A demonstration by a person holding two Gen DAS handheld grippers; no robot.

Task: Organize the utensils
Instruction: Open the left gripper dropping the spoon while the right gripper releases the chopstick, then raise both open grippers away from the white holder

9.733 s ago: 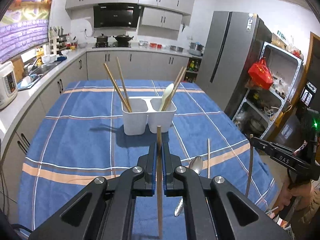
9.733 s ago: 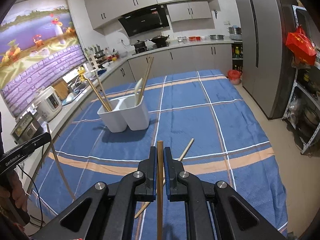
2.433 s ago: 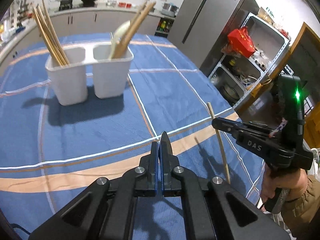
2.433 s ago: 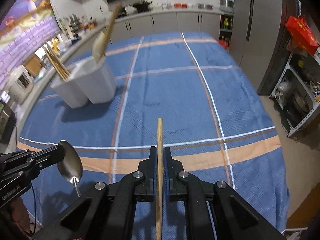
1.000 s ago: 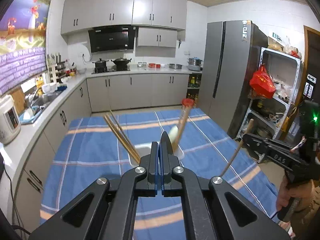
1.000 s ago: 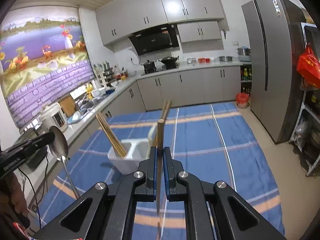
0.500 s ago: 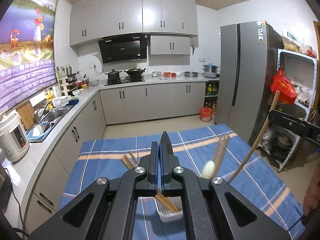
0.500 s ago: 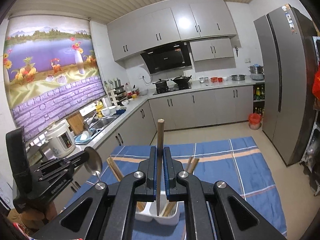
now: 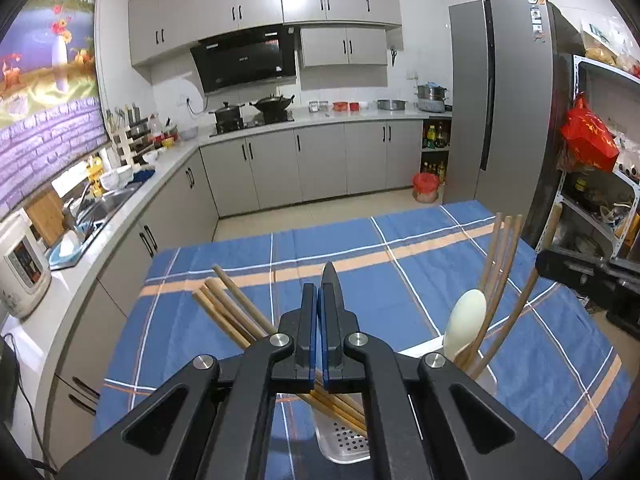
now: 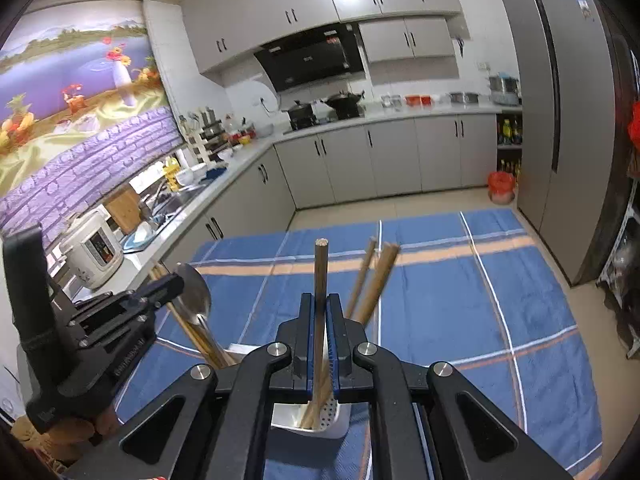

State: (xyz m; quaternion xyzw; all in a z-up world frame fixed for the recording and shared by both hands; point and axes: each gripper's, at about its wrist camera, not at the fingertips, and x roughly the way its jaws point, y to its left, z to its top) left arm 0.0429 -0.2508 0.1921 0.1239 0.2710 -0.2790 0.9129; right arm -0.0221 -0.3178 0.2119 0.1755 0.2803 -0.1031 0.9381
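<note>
A white two-compartment holder (image 9: 344,446) stands on the blue checked tablecloth (image 9: 420,248), directly under both grippers. Several wooden chopsticks (image 9: 230,308) lean in its left compartment. A white spoon (image 9: 466,320) and more chopsticks (image 9: 502,248) stand in the right one. My left gripper (image 9: 319,290) is shut on a metal spoon (image 10: 194,292), which the left wrist view shows edge-on. My right gripper (image 10: 320,302) is shut on one wooden chopstick (image 10: 321,276). The chopstick's lower end points down into the holder (image 10: 320,420), beside the chopsticks (image 10: 378,272) standing there.
A kitchen counter (image 9: 80,264) with a rice cooker (image 9: 22,264) and a sink runs along the left of the table. A grey fridge (image 9: 504,112) and an open shelf with a red bag (image 9: 586,140) stand to the right. Cabinets and a stove line the far wall.
Both grippers have moved forward and slightly down over the holder, which now sits right under the jaws. Spoon and chopstick stay gripped.
</note>
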